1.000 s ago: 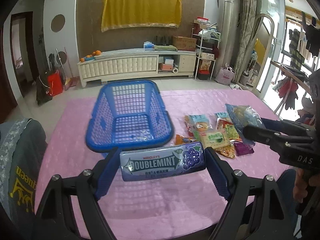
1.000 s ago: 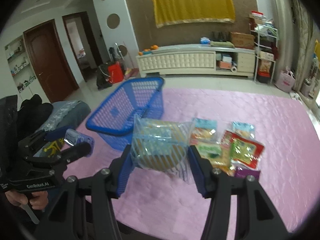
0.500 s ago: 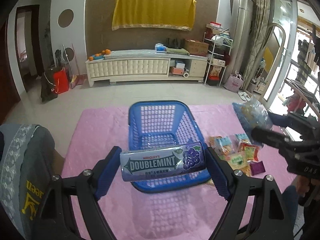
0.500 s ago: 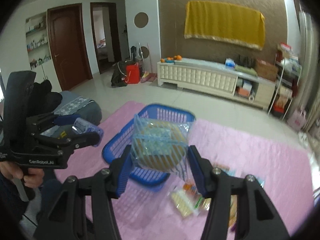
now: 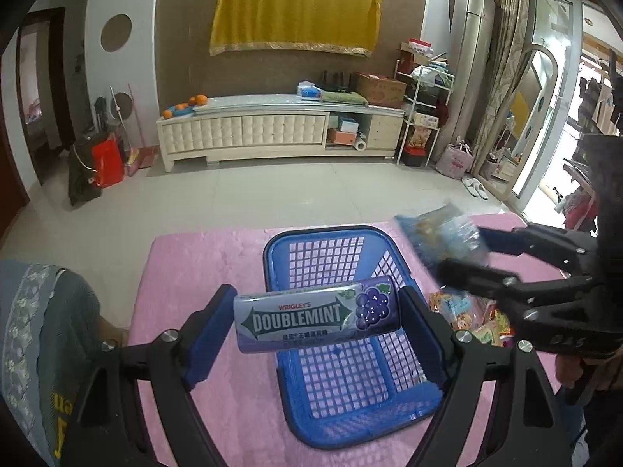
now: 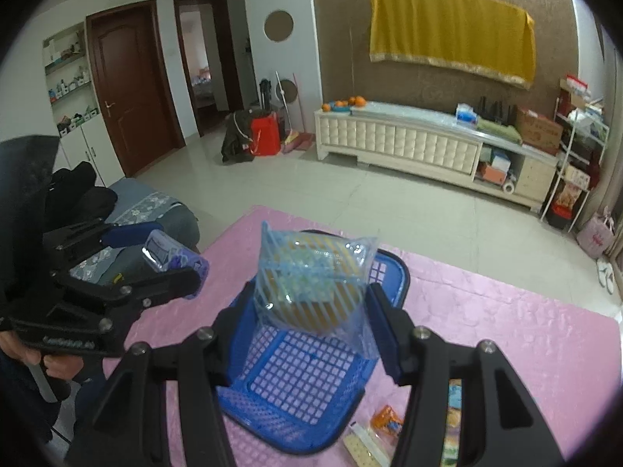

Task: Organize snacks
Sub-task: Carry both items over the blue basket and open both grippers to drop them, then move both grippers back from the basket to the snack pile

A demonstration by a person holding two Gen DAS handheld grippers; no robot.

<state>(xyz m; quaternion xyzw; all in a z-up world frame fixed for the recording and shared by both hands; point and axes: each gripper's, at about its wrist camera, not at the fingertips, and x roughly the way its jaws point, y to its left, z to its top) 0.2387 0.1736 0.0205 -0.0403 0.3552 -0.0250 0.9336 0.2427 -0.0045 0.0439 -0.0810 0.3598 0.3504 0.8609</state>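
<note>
My left gripper (image 5: 317, 317) is shut on a purple Doublemint gum pack (image 5: 315, 317) and holds it above the near left part of the blue basket (image 5: 311, 239). My right gripper (image 6: 311, 303) is shut on a clear blue-striped snack bag (image 6: 311, 280) and holds it above the basket (image 6: 403, 276). The right gripper with its bag (image 5: 444, 239) shows at the basket's right rim in the left wrist view. The left gripper with the gum pack (image 6: 173, 258) shows at the left in the right wrist view. The basket is empty.
The basket stands on a pink-covered table (image 5: 202, 272). Several snack packets (image 5: 467, 315) lie to its right on the cloth, also low in the right wrist view (image 6: 385, 424). A grey cushioned seat (image 6: 155, 210) stands left of the table.
Both grippers have risen and moved over the basket with their loads. The snack pile has dropped to the lower right of both views.
</note>
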